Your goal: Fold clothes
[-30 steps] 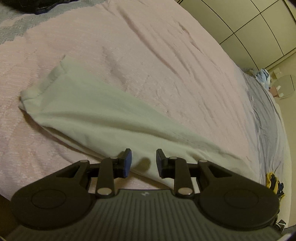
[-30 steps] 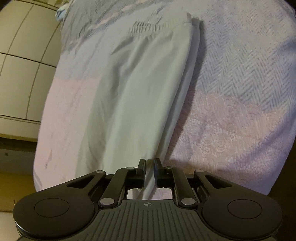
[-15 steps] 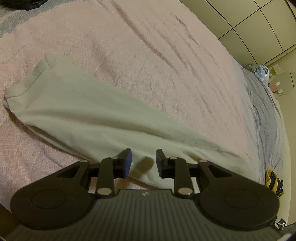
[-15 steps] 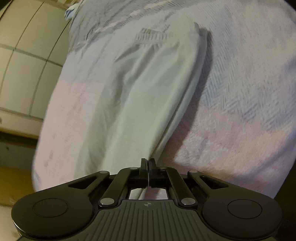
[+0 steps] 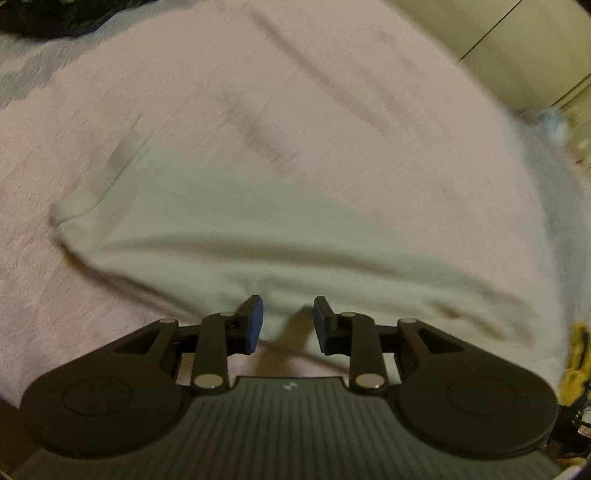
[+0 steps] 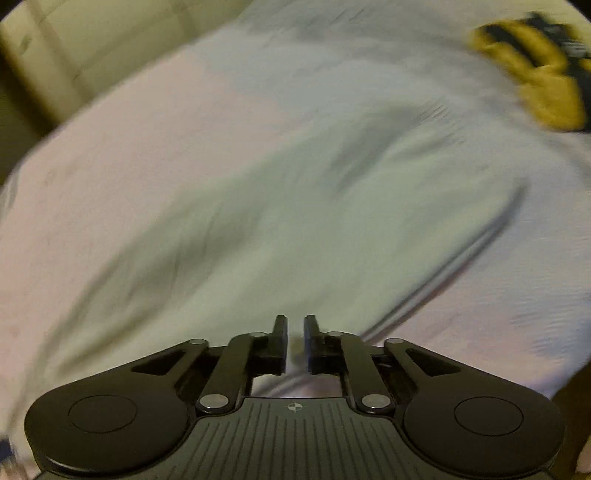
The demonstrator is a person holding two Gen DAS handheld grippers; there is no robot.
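Note:
A pale greenish-white garment (image 5: 295, 229) lies stretched across the pink blanket (image 5: 258, 74), its hemmed end at the left. My left gripper (image 5: 288, 306) hovers over the garment's near edge, open, with nothing between its blue-padded fingers. The right wrist view is blurred by motion. In it the same garment (image 6: 295, 221) runs diagonally over the blanket (image 6: 147, 129). My right gripper (image 6: 295, 325) is just above the cloth. Its jaws are opening, with a narrow gap, and no cloth is pinched between them.
A yellow and black item (image 6: 535, 66) lies on the bed past the garment's far end and also shows as a yellow item (image 5: 576, 362) at the right edge. Beige panelled doors (image 5: 517, 37) stand beyond the bed. A dark heap (image 5: 55, 14) sits at the top left.
The right gripper shut, then parted again while it rolled and swung sideways, bringing the yellow item into view. The left gripper drifted slightly closer over the garment, still open.

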